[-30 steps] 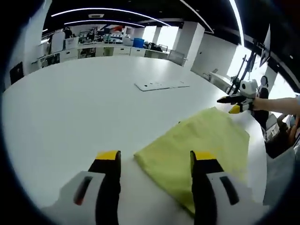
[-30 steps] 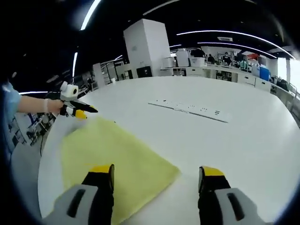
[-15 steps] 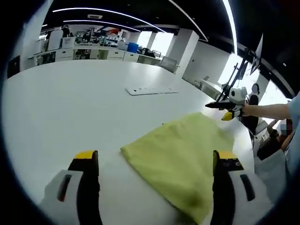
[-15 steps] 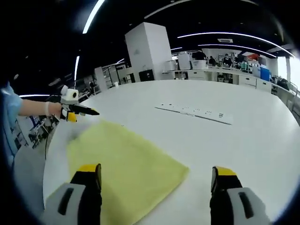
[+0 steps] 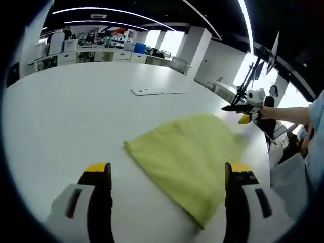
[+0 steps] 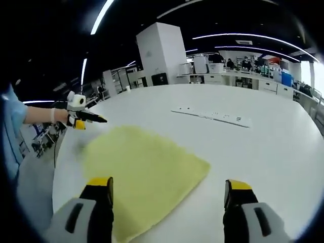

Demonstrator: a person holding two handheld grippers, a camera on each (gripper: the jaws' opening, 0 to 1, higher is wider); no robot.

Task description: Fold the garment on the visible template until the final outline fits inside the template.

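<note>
A yellow-green garment [image 5: 188, 152] lies folded flat on the white table [image 5: 66, 116]; it appears again in the right gripper view [image 6: 144, 164]. My left gripper [image 5: 168, 169] hovers at the cloth's near corner, jaws wide apart and holding nothing. My right gripper [image 6: 167, 183] hangs over the opposite side, also open and holding nothing. In the left gripper view, the right gripper [image 5: 246, 107] comes in from the right, held by a hand past the cloth's far edge. The left gripper [image 6: 82, 118] shows at the left of the right gripper view, beyond the cloth.
A flat white strip [image 5: 152, 91] with small marks lies farther out on the table, and also shows in the right gripper view [image 6: 212, 116]. Desks, shelves and a white pillar [image 6: 161, 53] stand beyond the table. The person's blue sleeve [image 6: 12, 131] is at the left.
The left gripper's jaws have spread much wider than a second ago, and the right gripper's slightly. Both cameras have shifted a little. The cloth stays flat on the table.
</note>
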